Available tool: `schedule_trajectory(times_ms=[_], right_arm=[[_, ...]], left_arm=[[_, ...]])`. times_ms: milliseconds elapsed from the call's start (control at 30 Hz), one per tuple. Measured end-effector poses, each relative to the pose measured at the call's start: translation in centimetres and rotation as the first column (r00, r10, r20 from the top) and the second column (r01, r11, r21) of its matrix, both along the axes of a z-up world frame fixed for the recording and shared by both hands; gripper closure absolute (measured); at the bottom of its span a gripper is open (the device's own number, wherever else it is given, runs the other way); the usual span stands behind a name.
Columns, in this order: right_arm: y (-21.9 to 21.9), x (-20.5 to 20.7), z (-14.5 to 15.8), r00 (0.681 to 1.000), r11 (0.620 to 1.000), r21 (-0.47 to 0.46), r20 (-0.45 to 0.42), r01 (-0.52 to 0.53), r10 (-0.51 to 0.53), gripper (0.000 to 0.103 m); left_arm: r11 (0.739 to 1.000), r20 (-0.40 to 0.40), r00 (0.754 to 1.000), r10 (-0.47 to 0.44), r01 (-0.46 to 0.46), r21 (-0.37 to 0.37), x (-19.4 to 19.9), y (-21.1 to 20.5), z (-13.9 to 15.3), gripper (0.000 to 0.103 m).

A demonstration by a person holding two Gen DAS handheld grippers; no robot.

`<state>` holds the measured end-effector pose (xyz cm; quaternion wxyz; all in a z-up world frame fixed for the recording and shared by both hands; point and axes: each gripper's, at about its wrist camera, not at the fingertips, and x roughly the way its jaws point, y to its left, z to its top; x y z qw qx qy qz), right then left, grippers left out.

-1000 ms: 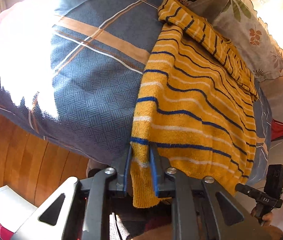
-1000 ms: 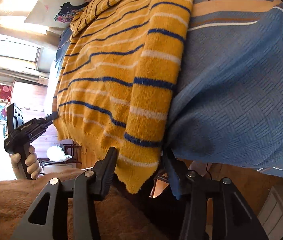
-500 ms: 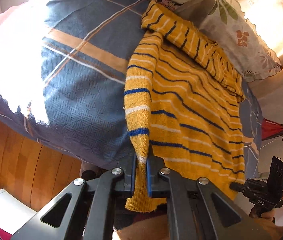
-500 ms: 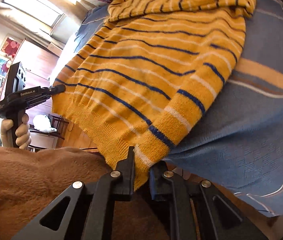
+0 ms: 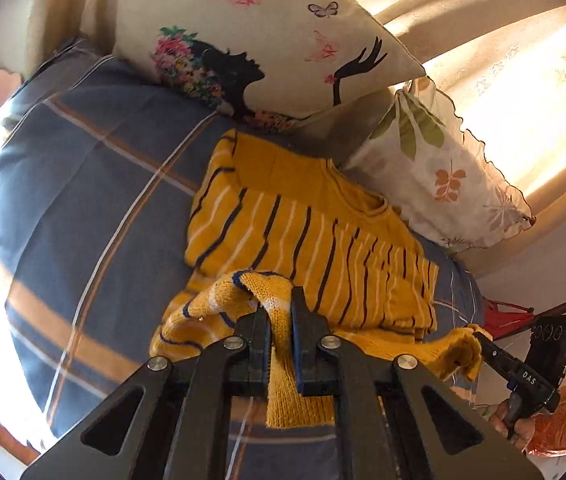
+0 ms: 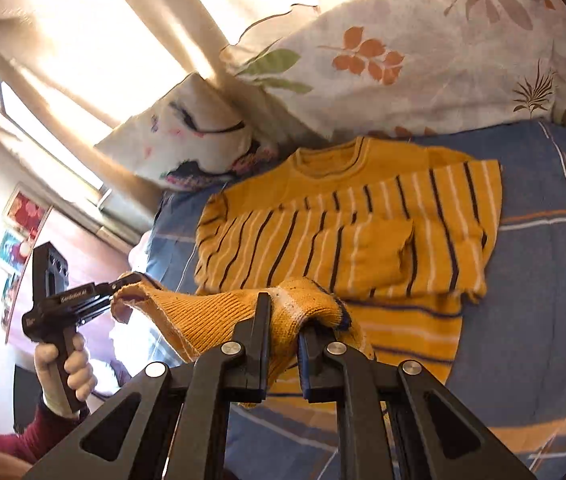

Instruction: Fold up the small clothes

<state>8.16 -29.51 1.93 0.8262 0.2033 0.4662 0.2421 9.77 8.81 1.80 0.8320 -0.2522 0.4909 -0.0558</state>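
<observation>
**Both tongs held the sweater hem**

Left wrist view: the left tongs (image 5: 281,316) were clenched on one hem corner of the yellow sweater (image 5: 323,248). The sweater lay on the blue bed (image 5: 83,200), ahead of the tongs, its length running away toward the pillows (image 5: 443,168). The right tongs (image 5: 479,340) pinched the other corner, off to the right.

Right wrist view: the right tongs (image 6: 283,320) were clenched on their hem corner. Only here did the neck hole and folded sleeves show. The left tongs (image 6: 123,284) held the hem at left. Both stood equally near the collar.
</observation>
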Motion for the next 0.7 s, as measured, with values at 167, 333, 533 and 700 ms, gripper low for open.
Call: schedule_trajectory(times_ms=[167,333,533,700], right_arm=[[-0.5,8.1,-2.0,0.991,0.992,-0.024,-0.053,0.124,-0.125,0.091],[-0.9,13.9,-6.0,0.970,0.978,-0.074,-0.134,0.194,-0.203,0.090],[-3.1,17.0,-8.9,0.930,0.949,0.066,-0.231,0.308,-0.286,0.076],[-5.4,17.6,-8.9,0.882,0.879,0.157,-0.233,0.450,-0.410,0.040]], left_arm=[[0.999,-0.027,0.999,-0.039,0.039,0.021,8.9,-0.9,-2.4,0.095],[0.997,-0.116,0.991,-0.066,0.061,-0.049,15.2,-0.8,-6.7,0.094],[0.989,-0.041,0.996,-0.079,0.073,-0.130,15.3,1.3,-6.1,0.075],[0.996,-0.007,0.999,-0.043,0.042,-0.076,13.7,2.9,-4.4,0.061]])
